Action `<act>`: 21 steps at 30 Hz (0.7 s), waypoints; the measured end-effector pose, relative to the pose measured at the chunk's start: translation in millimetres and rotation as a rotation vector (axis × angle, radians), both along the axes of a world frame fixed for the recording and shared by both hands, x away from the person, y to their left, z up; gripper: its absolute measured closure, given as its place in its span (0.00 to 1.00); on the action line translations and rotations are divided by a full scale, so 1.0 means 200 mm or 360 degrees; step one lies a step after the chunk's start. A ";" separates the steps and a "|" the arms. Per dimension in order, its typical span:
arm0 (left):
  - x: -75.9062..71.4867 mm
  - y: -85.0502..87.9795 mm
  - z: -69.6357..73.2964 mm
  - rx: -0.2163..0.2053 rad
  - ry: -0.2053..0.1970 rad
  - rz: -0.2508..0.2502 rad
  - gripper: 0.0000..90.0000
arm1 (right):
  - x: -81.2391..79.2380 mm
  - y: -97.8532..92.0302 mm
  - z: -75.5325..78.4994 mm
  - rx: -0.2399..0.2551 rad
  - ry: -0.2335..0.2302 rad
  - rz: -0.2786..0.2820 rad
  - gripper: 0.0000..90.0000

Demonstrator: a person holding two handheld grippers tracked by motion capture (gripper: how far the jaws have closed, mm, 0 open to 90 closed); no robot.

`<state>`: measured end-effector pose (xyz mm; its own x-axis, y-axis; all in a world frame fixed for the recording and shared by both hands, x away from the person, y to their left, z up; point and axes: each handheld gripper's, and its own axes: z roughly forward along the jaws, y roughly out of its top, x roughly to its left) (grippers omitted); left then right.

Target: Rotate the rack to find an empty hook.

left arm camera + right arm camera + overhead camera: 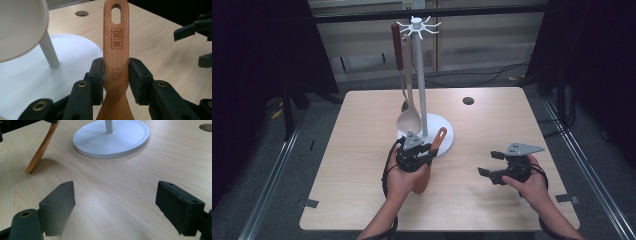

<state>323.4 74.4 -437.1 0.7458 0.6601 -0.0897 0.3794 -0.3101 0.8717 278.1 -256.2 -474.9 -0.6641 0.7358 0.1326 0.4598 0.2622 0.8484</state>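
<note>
My left gripper (421, 151) is clamped on the handle of the wooden spatula (116, 62), its pads pressing the flat sides just below the stamped marks. The spatula's long axis runs from its blade, low and near me, up and away to the right, so the slotted handle end (116, 12) points toward the rack's white pole (422, 90). The blade tip looks to be at or just off the table (120, 185); I can't tell which. The hooks (417, 25) sit high above, straight beyond my left hand, with two spoons (407, 95) already hanging on the left side. I judge the right-hand hooks to be the freer ones. My right gripper (496, 163) stands open and empty, well apart to the right, near the table's near right edge.
</note>
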 end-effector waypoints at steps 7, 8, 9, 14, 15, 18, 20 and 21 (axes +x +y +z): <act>-0.02 0.02 0.03 -0.0105 -0.0108 0.0014 0.73 | 0.00 0.00 -0.01 0.0008 0.0008 0.0001 0.18; -0.03 0.03 0.04 -0.0102 -0.0124 0.0023 0.73 | 0.00 0.00 -0.01 0.0006 0.0012 0.0005 0.18; -0.03 0.03 0.05 -0.0121 -0.0131 0.0022 0.73 | 0.00 0.00 -0.01 0.0006 0.0013 0.0007 0.18; -0.03 0.04 0.07 -0.0154 -0.0176 0.0036 0.73 | 0.00 0.01 -0.01 0.0001 0.0009 0.0013 0.18; -0.03 0.04 0.07 -0.0158 -0.0182 0.0042 0.73 | 0.00 0.01 -0.01 -0.0002 0.0011 0.0017 0.18; -0.04 0.04 0.09 -0.0178 -0.0191 0.0048 0.73 | 0.00 0.02 -0.01 -0.0016 0.0007 0.0020 0.17; -0.04 0.04 0.10 -0.0178 -0.0218 0.0055 0.73 | 0.00 0.02 -0.01 -0.0017 0.0009 0.0022 0.16; -0.04 0.04 0.11 -0.0201 -0.0214 0.0057 0.73 | 0.00 0.02 -0.01 -0.0017 0.0008 0.0022 0.15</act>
<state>315.3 83.3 -414.2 0.7330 0.6761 -0.0747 0.2658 -0.1836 0.9464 278.1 -251.8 -477.7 -0.6734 0.7281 0.1283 0.4604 0.2772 0.8433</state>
